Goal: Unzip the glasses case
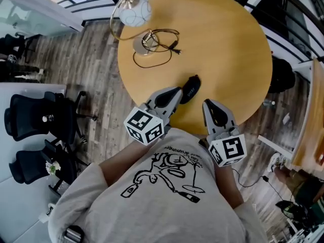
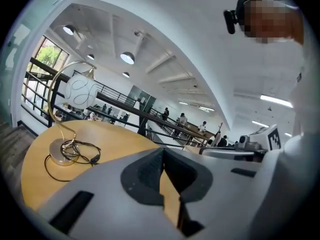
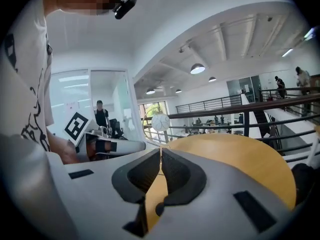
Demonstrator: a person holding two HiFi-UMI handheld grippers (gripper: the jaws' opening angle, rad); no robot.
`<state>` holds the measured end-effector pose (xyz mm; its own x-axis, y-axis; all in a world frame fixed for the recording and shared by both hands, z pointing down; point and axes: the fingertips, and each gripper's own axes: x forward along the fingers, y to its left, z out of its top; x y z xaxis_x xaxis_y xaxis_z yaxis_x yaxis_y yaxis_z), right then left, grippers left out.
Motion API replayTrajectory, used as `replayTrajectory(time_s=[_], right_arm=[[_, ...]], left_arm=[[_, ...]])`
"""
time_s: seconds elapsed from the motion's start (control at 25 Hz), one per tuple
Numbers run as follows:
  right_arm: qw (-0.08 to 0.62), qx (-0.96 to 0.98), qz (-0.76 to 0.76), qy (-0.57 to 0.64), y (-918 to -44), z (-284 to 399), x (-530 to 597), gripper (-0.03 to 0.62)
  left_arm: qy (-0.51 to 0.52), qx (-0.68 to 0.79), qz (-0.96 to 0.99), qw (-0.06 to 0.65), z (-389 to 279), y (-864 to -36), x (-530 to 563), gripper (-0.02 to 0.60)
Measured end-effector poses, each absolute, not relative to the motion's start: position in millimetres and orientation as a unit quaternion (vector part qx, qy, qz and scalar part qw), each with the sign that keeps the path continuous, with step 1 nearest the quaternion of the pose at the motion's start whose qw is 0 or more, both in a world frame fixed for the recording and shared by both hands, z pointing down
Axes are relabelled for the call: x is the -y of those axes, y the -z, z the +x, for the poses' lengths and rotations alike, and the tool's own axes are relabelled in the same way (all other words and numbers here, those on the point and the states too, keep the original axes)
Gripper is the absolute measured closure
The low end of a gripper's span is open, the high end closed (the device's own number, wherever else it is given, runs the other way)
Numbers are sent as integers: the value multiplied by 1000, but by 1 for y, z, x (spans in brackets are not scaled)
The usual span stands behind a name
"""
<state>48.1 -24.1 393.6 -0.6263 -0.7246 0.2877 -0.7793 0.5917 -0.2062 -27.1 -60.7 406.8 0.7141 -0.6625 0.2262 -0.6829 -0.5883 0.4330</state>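
Glasses case (image 1: 190, 88): loose by table (image 1: 228, 44) near edge; left claw (image 1: 177, 93), right claw (image 1: 206, 104) closed empty, held clear, nothing steadying it.

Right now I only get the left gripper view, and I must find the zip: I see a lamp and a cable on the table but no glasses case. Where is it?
Observer: In the head view the glasses case lies on the round table, near the edge closest to the person, just beyond the left gripper.
Operator: Does the right gripper hold it?
Observer: No. The right gripper is to the case's right, apart from it, jaws together on nothing.
Operator: Is the cable in the way?
Observer: No. The cable lies farther from the person, apart from the case.
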Motion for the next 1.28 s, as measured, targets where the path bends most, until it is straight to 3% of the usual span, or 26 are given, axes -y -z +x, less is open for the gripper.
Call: replayTrajectory(time_s=[0.28, 1.28], right_arm=[[59, 900, 401, -161, -377, 29, 9, 571], [68, 896, 404, -170, -387, 33, 11, 571]], left_arm=[[-50, 353, 919, 167, 3, -381, 26, 572], [-50, 360, 909, 206, 4, -396, 33, 572]])
